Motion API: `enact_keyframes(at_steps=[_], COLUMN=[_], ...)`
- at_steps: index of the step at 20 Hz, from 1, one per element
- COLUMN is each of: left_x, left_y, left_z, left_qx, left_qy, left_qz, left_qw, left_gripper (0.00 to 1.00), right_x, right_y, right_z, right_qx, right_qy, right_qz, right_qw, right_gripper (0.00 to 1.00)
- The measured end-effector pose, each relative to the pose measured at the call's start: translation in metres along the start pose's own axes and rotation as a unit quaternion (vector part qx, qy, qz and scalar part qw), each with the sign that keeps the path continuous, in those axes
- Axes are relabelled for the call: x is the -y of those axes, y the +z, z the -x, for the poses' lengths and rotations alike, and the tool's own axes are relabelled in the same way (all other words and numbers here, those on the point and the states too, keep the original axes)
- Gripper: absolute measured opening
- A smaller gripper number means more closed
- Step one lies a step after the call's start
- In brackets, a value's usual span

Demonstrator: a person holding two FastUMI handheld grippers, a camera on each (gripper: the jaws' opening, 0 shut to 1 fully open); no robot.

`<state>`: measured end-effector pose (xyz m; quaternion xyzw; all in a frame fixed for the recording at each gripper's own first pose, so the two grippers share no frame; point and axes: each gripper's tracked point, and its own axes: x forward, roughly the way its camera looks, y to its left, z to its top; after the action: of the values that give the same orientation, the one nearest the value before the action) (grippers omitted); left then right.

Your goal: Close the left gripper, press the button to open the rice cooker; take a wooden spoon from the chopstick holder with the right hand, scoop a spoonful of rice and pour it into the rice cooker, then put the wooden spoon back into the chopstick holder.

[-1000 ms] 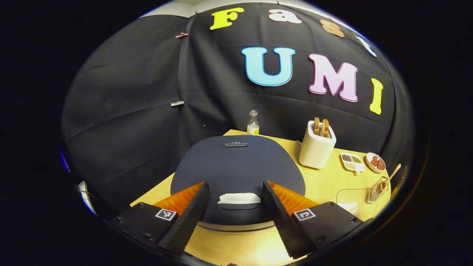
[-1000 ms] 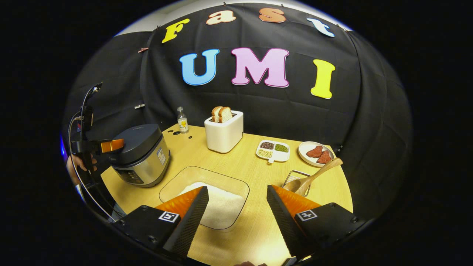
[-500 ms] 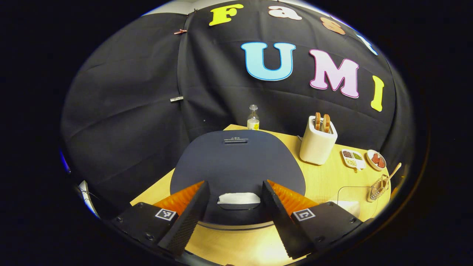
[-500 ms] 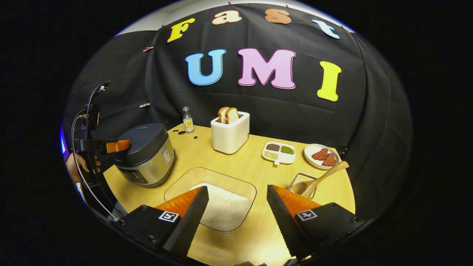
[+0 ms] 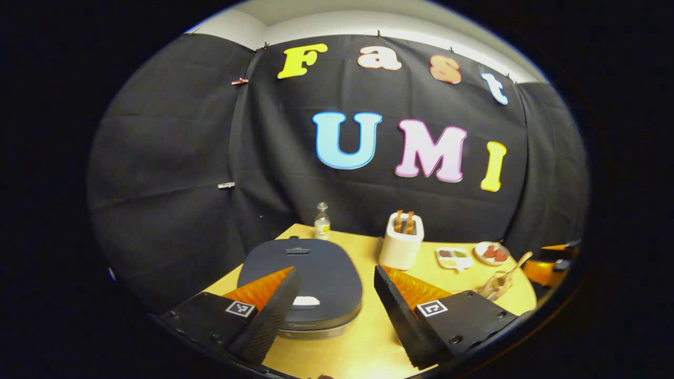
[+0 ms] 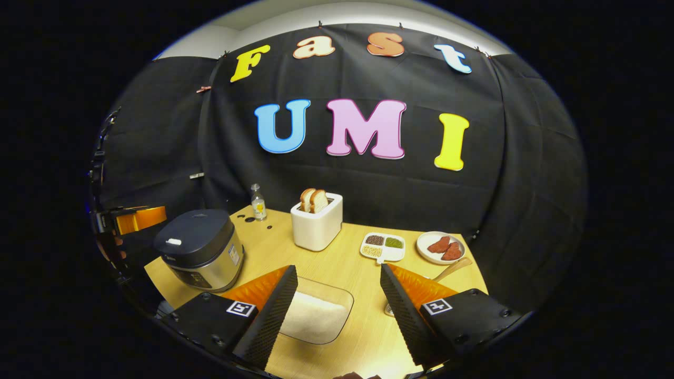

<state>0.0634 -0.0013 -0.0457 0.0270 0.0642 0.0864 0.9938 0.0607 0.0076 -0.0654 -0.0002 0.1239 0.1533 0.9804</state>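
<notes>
The spread left hand-held gripper [image 5: 336, 310] hangs above the lidded rice cooker [image 5: 310, 273].

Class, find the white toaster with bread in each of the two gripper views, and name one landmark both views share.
Left gripper view: the toaster stands right of centre, beyond the rice cooker.
Right gripper view: the toaster stands near the centre, right of the rice cooker.
Shared landmark: the small bottle, left of the toaster.

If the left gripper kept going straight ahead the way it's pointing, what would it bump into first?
Probably the rice cooker: its closed dark lid sits just ahead, between the left gripper's open fingers. Depth is hard to judge; aimed higher, it could pass over toward the small bottle.
</notes>
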Motion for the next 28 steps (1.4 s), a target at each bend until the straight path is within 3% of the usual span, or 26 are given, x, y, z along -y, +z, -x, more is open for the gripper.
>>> enact_keyframes(at_steps=[4,13,21,28], left_x=[0.028,0.017,0.028,0.034], left_y=[0.031,0.033,0.039,0.038], left_z=[0.043,0.066,0.059,0.054], left_qx=[0.036,0.043,0.046,0.046], left_qy=[-0.06,-0.12,-0.15,-0.164], left_qz=[-0.002,-0.01,-0.016,-0.007], left_qw=[0.998,0.992,0.987,0.985], left_gripper=[0.95,0.92,0.95,0.95], right_x=[0.021,0.022,-0.002,0.005], right_y=[0.027,0.036,0.039,0.034], right_z=[0.032,0.055,0.062,0.067], right_qx=[0.042,0.062,0.075,0.07], right_qy=[-0.062,-0.137,-0.146,-0.16], right_qz=[-0.001,0.01,-0.008,-0.015], right_qw=[0.997,0.989,0.986,0.984], right_gripper=[0.98,0.99,0.98,0.99])
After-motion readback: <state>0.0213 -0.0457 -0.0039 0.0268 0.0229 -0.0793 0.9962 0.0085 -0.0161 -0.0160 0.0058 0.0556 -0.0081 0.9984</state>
